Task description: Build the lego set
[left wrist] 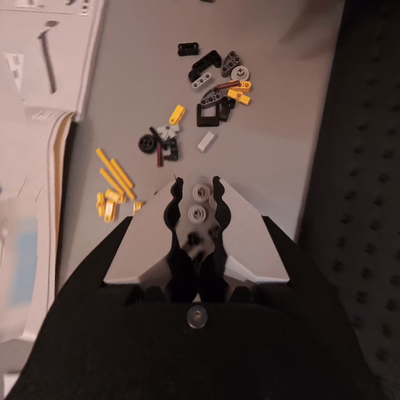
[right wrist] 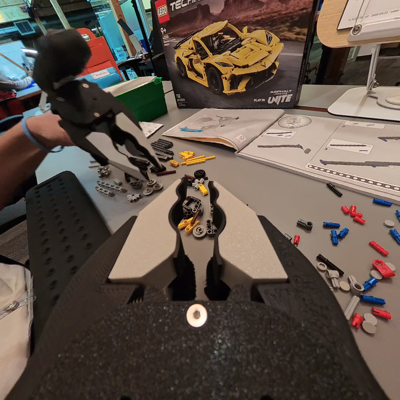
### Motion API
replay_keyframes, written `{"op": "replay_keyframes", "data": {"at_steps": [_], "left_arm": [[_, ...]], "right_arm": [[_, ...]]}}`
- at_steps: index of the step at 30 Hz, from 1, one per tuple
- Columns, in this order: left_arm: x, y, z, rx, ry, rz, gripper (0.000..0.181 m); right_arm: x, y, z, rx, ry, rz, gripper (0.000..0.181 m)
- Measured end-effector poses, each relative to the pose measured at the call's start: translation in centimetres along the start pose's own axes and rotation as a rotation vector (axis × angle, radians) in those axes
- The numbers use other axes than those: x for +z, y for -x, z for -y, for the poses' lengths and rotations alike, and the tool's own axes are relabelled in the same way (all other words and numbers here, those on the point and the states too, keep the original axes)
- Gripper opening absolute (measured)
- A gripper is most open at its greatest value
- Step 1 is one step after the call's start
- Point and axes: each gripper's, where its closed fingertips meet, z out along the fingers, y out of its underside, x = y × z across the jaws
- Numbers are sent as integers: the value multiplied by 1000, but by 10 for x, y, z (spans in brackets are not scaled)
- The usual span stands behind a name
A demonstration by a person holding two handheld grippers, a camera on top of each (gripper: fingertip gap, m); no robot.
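Observation:
My left gripper (left wrist: pixel 197 179) is open and points down at the grey table (left wrist: pixel 249 151). Several grey round pulley pieces (left wrist: pixel 198 192) lie between its fingers, untouched as far as I can see. In the right wrist view the left gripper (right wrist: pixel 154 174) hovers just over those pulleys (right wrist: pixel 152 185), held by a hand. My right gripper (right wrist: pixel 197 181) is open and empty above a small pile of black, grey and yellow pieces (right wrist: pixel 192 218). That pile (left wrist: pixel 223 86) also shows in the left wrist view, beyond a black gear (left wrist: pixel 147 144) and yellow axles (left wrist: pixel 116 173).
An open instruction booklet (right wrist: pixel 303 147) lies at the back right, with the set's box (right wrist: pixel 233 54) upright behind it. A green bin (right wrist: pixel 142 97) stands back left. Blue and red pins (right wrist: pixel 357 227) are scattered at the right. A black perforated chair back (right wrist: pixel 60 227) is near left. My hands' fingertips stand some 15 cm from each other. Measured from the fingertips, the black gear (left wrist: pixel 147 144) is 7 cm or so from the left gripper and 15 cm from the right. My right wrist view (right wrist: pixel 199 173) looks at it from another angle.

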Motion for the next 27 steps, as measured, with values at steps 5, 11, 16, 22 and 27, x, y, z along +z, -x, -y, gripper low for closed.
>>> {"op": "replay_keyframes", "data": {"at_steps": [5,11,16,22,27], "left_arm": [[46,-5,20,78,89,-168,28],[51,-12,22,150,131,-225,7],[3,-4,3,32,116,-161,7],[-55,-7,-99,-131,278,-38,7],[-56,-16,-126,-168,282,-52,7]], "right_arm": [[-2,-1,3,10,-19,2,20],[-2,-1,3,18,-22,7,20],[-3,-1,4,20,-25,11,20],[-1,0,1,8,-10,8,20],[0,0,0,3,-2,0,20]]}}
